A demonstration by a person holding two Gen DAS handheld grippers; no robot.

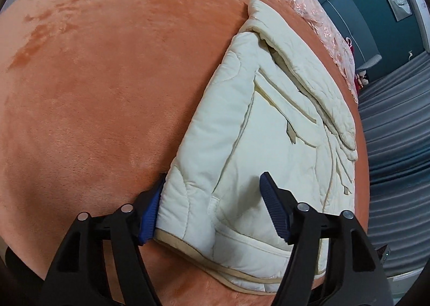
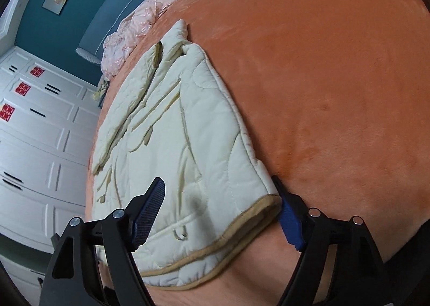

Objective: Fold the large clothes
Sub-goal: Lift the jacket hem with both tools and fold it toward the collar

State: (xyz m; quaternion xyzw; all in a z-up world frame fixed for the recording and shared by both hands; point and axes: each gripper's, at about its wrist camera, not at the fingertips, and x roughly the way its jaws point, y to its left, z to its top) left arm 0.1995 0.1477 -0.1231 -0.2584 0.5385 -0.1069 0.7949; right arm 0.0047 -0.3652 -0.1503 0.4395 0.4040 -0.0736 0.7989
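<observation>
left tool [image 1: 212, 212]: I see it spread wide, nothing pinched. Fingers straddle the hem corner of the jacket [image 1: 268, 123]. One blue pad [image 1: 150, 214] sits against the jacket's outer side edge, low against the blanket; the other pad [image 1: 274, 209] is over the quilted front panel. Can't tell if that one presses the fabric or floats just above it.
right tool [image 2: 220, 214]: I read it as wide open too, gripping nothing. One pad [image 2: 149, 214] is above the jacket [image 2: 172, 139] front near the pocket, the other [image 2: 291, 225] is right beside the tan-trimmed hem corner, off the cloth on the blanket side.
jacket: cream quilted, tan piping, lying flat on the bed, hem end toward both cameras, collar at the far end. One sleeve [image 2: 126, 107] is folded across the front.
bed: covered by an orange plush blanket [image 1: 107, 77]; jacket lies near one edge of it.
far end: pink lace fabric [image 2: 139, 24] bunched past the collar, against a teal headboard [image 2: 118, 5].
background: white wardrobe doors [image 2: 40, 131] with red stickers, right wrist view only.
</observation>
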